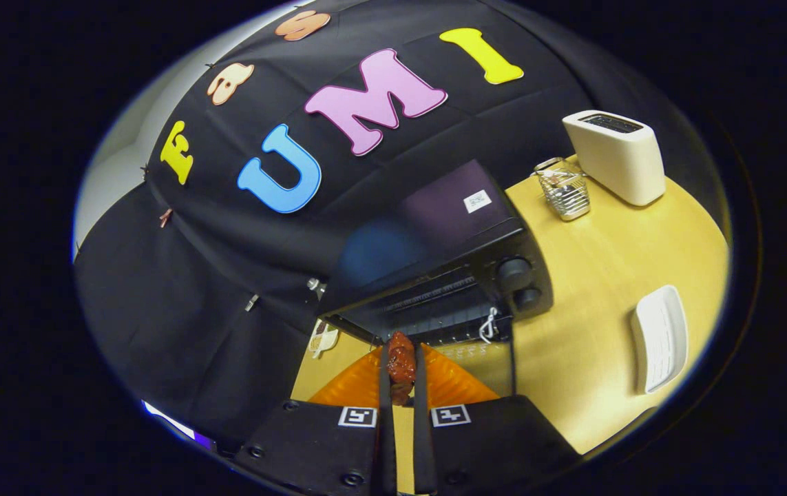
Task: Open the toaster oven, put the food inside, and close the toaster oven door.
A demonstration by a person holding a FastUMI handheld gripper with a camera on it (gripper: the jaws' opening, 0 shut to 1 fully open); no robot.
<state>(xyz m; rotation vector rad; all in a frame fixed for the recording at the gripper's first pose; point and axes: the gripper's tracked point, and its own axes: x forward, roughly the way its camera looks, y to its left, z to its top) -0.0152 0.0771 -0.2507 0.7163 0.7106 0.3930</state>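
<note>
Reddish-brown food (pixel 401 365), 1 pc, clamped betw. our gripper (pixel 401 362) fingers, just before 1 open toaster oven (pixel 448 269); 1 white toaster (pixel 617 157) beyond the oven.

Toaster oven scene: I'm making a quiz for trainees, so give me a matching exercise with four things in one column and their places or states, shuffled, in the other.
Things:
1. food piece
2. toaster oven
3. white pop-up toaster
4. white plate

Places or states:
A. lying on the table beside the oven's knob side
B. door open
C. held in the shut claw
D. standing at the table's far end, next to a wire rack

Pairs: 1-C, 2-B, 3-D, 4-A
</note>
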